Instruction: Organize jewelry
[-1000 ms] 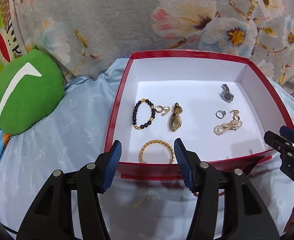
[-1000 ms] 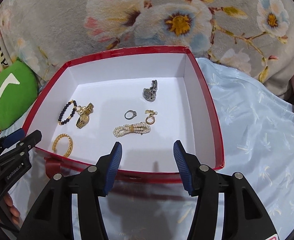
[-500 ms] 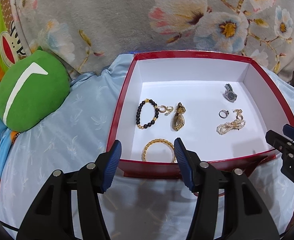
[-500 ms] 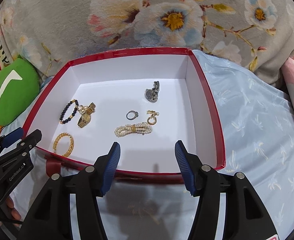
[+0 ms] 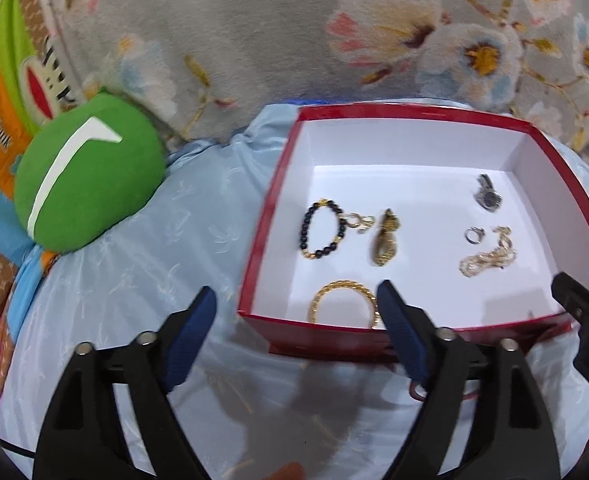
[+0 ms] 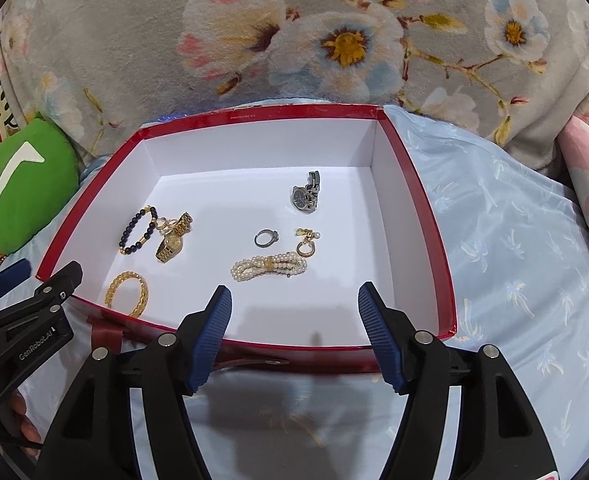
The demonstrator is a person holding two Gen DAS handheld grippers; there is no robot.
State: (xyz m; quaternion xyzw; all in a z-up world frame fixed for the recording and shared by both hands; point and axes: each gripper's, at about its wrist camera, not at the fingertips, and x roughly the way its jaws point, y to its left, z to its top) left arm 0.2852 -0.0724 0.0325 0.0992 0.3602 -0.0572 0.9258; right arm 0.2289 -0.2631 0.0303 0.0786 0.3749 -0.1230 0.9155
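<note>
from my left wrist view the picture is smeared by blur: inside the red cardboard box with white lining (image 5: 270, 216) the gold watch (image 5: 384, 238) and the white pearl bracelet (image 5: 486, 259) are only soft shapes, and the box's near wall cuts off the bottom of the gold chain bangle (image 5: 344, 305). my left gripper (image 5: 296, 340) hangs low in front of that near wall, fingers wide apart and holding nothing, one tip off the box's left corner.

from my right wrist view all is sharp: the black bead bracelet (image 6: 137, 231) and gold watch lie by the box's left wall, the grey steel watch (image 6: 306, 196) toward the back, the silver ring (image 6: 266, 237), gold hoop earring (image 6: 307, 242) and pearl bracelet mid-floor. my right gripper (image 6: 294, 334) is spread and empty over the near wall.
</note>
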